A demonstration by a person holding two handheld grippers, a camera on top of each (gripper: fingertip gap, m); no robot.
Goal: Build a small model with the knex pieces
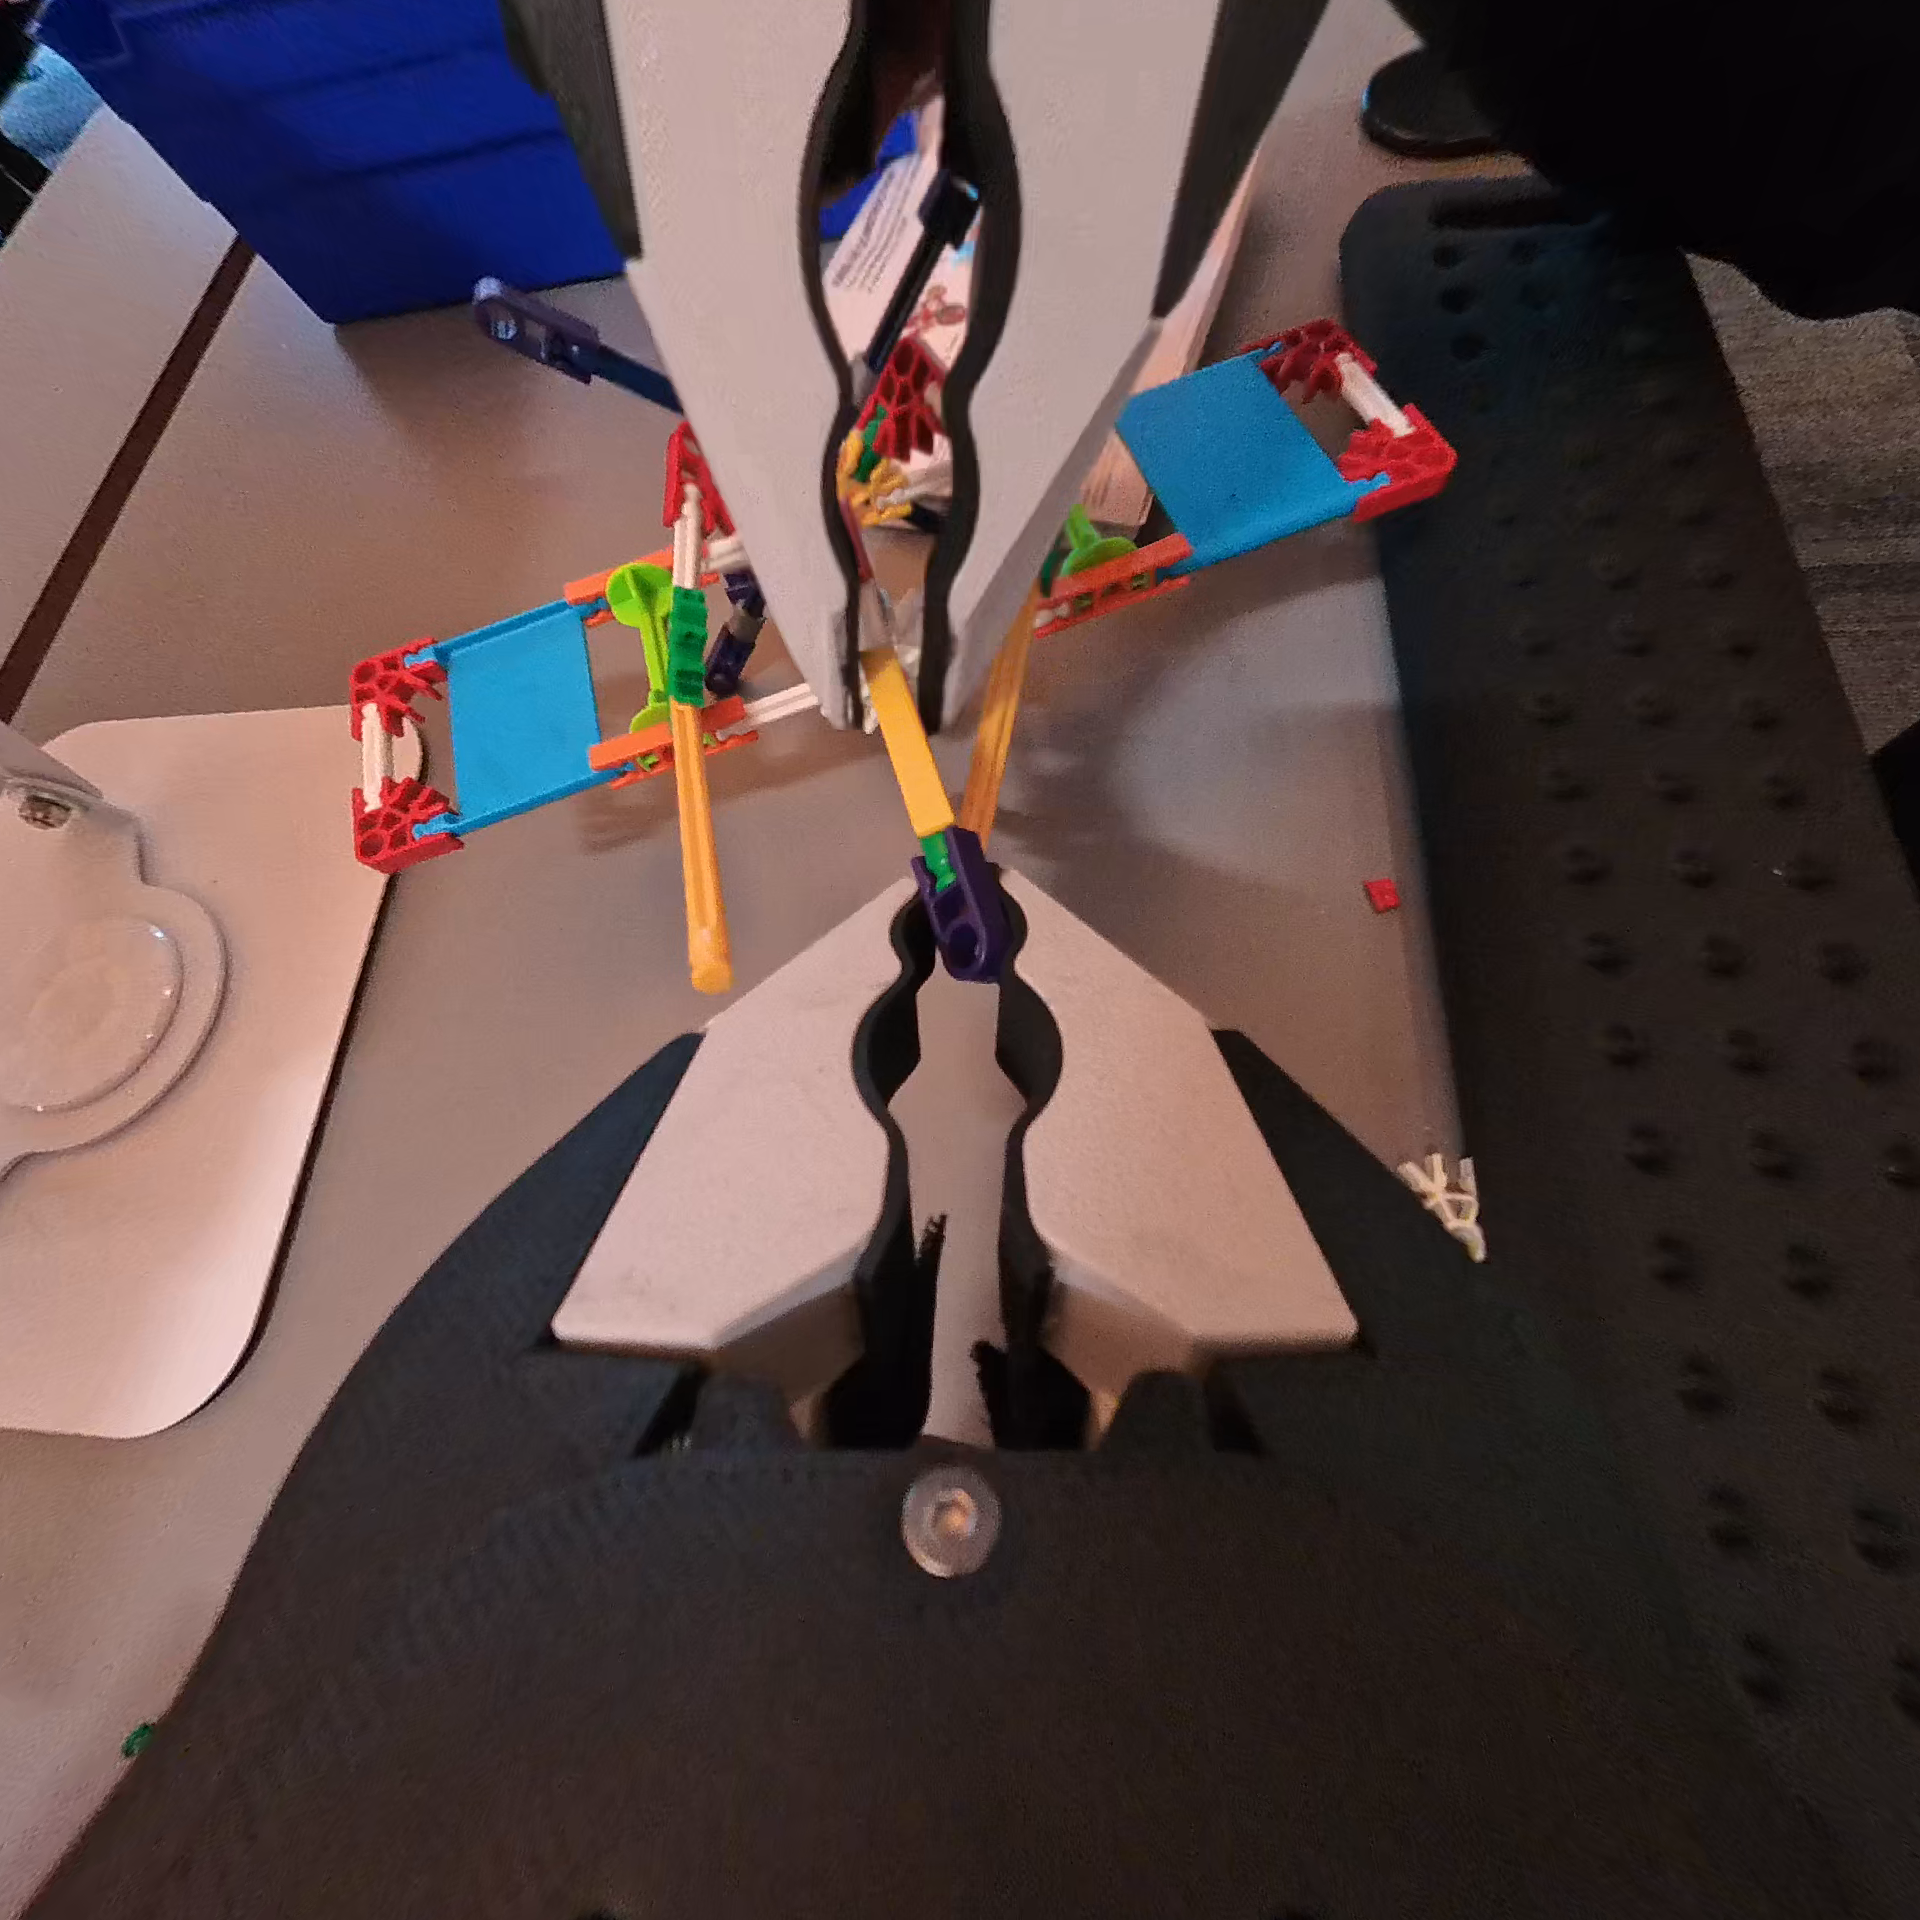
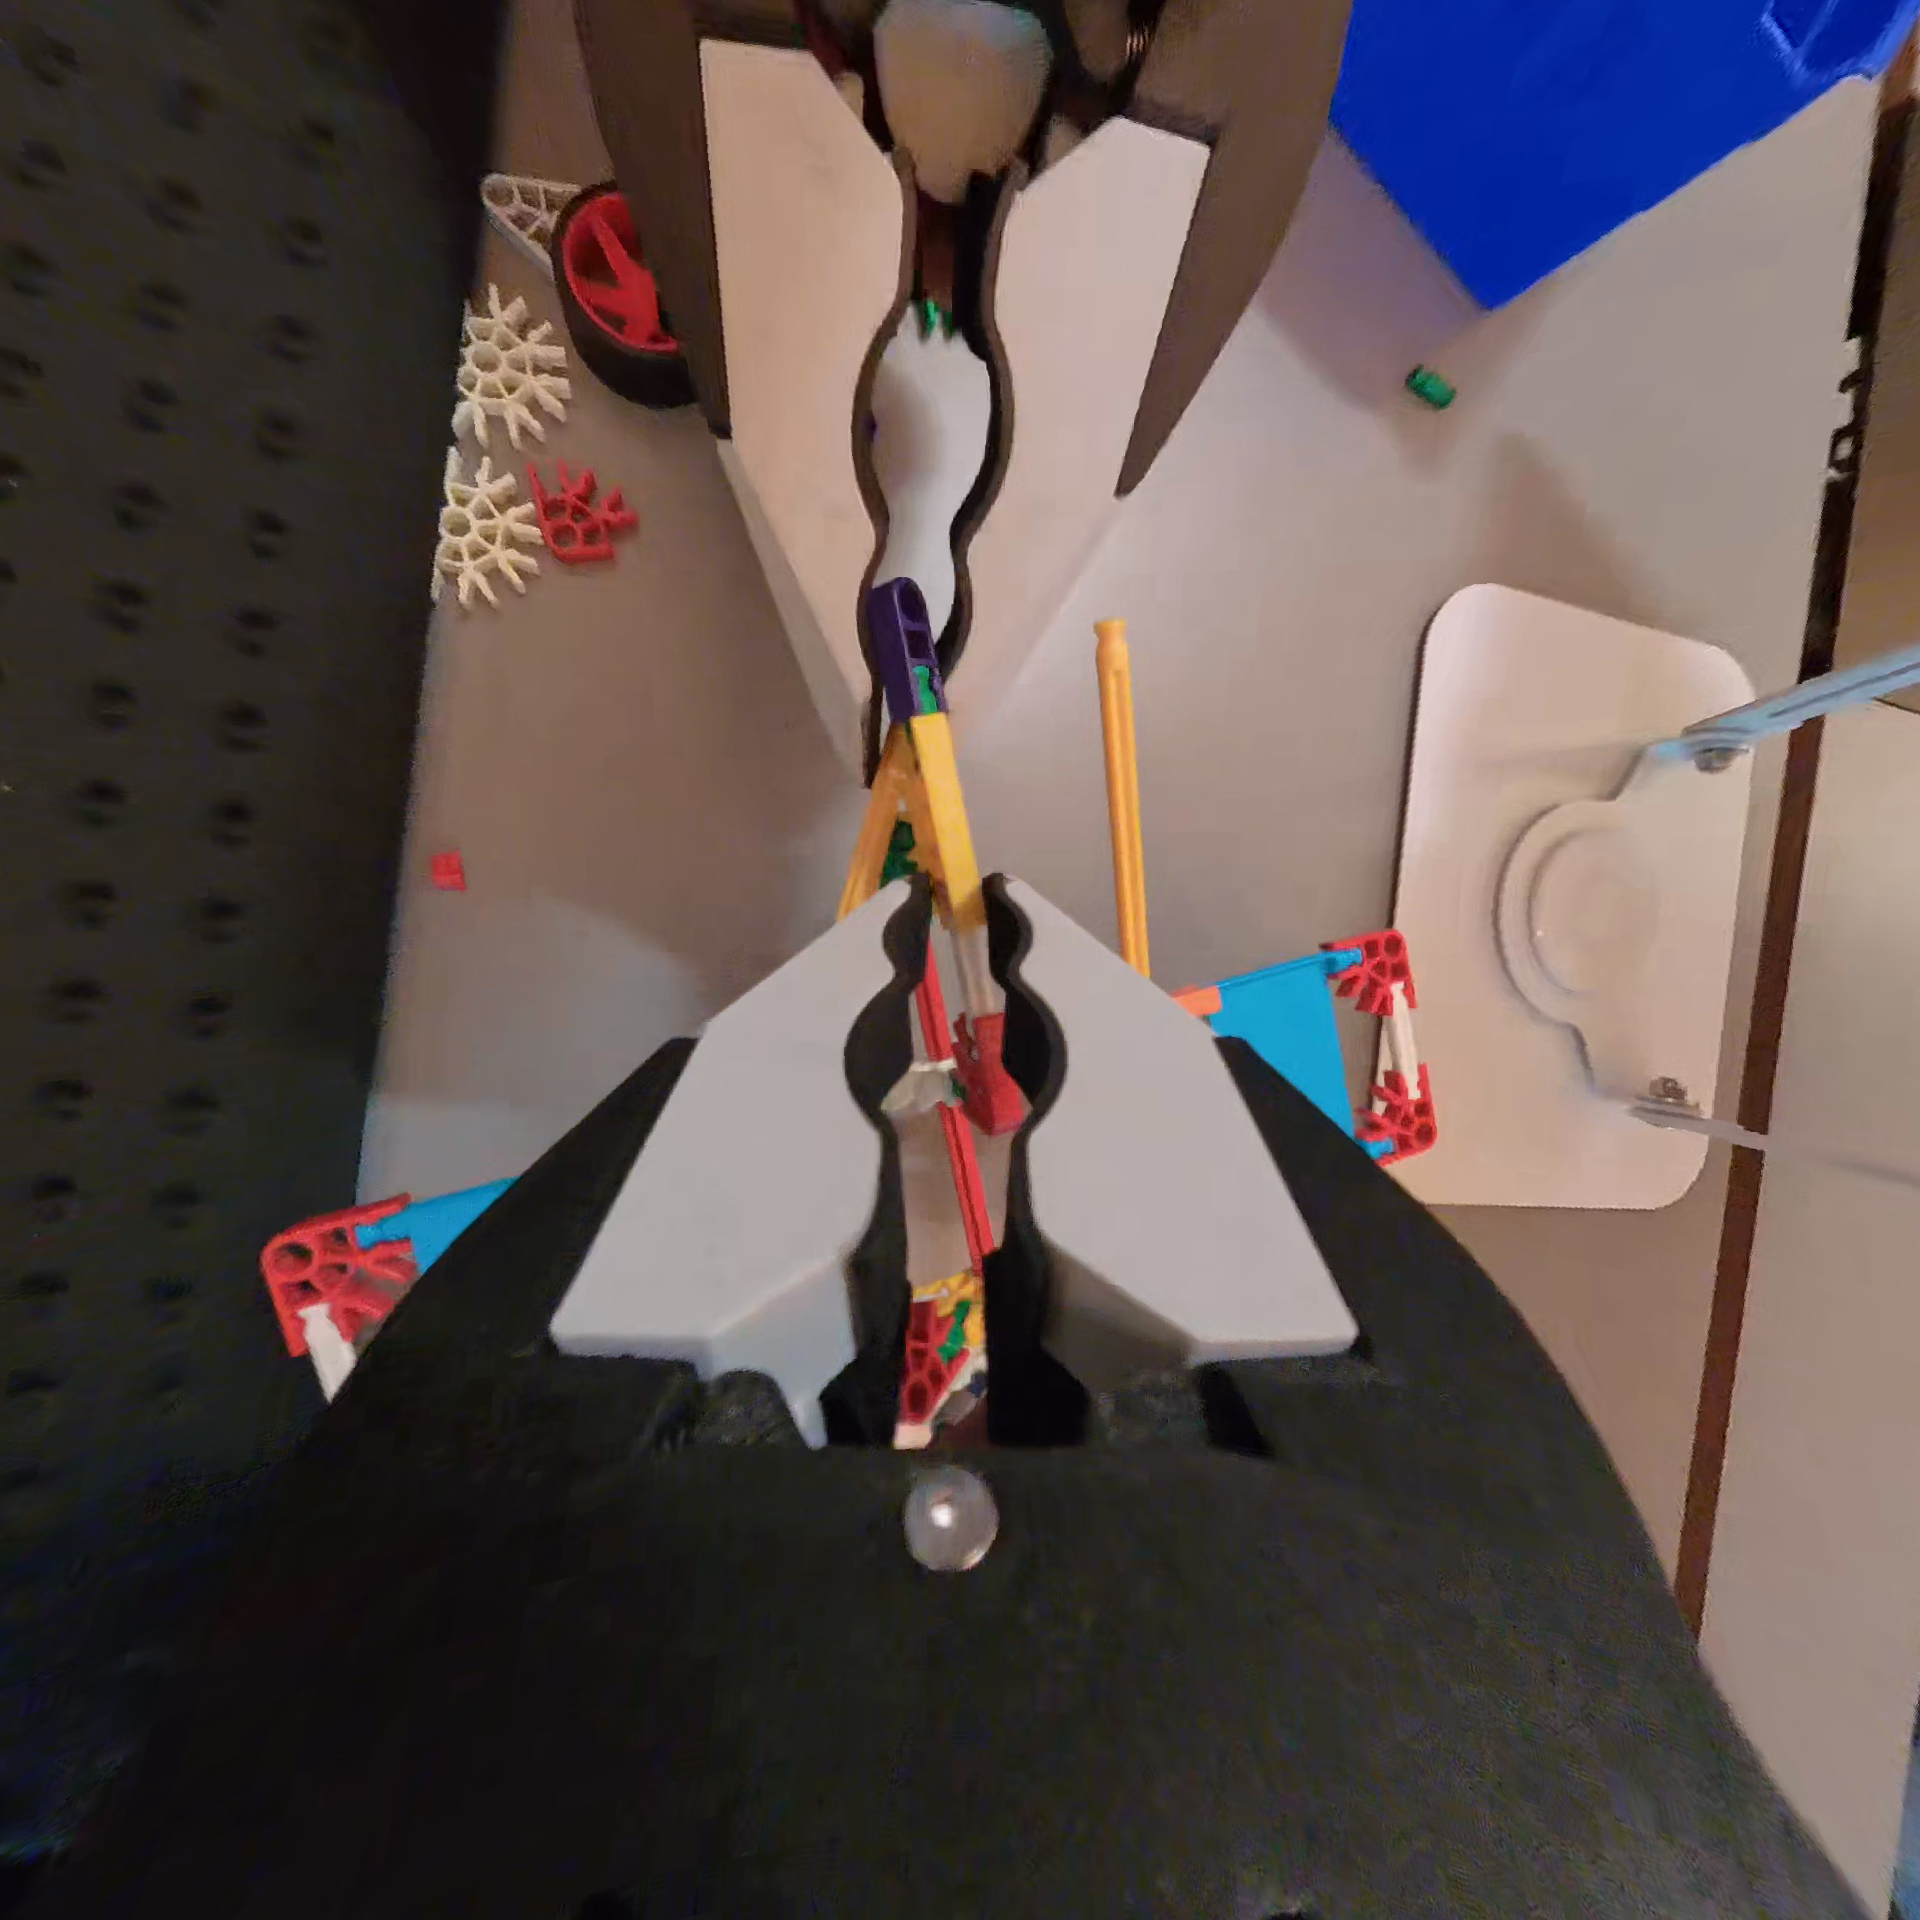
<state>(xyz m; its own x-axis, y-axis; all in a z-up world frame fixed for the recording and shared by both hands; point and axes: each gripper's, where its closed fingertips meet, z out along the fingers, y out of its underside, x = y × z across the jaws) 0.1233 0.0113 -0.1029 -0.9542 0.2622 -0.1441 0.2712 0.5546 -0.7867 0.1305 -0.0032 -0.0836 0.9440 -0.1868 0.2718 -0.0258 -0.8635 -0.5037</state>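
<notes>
The left gripper (image 1: 951, 920) is clamped on a purple connector (image 1: 961, 914) at the end of a yellow rod (image 1: 909, 743), its grey fingers (image 1: 790, 1122) closed tight around the piece. Facing it, the right gripper (image 2: 951, 899) is pinched on the same yellow rod farther up, where the rod meets a grey rod, with a red rod and red connector showing in the slot between its fingers (image 2: 1132, 1132). Both grippers thus hold one toy construction model (image 1: 665, 675) above the table (image 1: 416, 468).

The model has two blue panels (image 1: 520, 717), each framed at its outer end by two red connectors (image 1: 390, 681) joined by a white rod. Three yellow-orange rods splay outward; one (image 1: 698, 831) ends free.

Loose on the table lie two white snowflake connectors (image 2: 509, 369), one red connector (image 2: 577, 514), one red wheel with a black tyre (image 2: 613, 296), one small red piece (image 2: 447, 871) and one small green piece (image 2: 1429, 387). A black perforated mat (image 1: 1662, 831) lies alongside, a blue bin (image 1: 343, 135) stands behind, and a white board with a clear plastic fitting (image 2: 1558, 904) lies to the side. A printed leaflet (image 1: 894, 239) shows between the right gripper's fingers; its writing is too blurred to read.
</notes>
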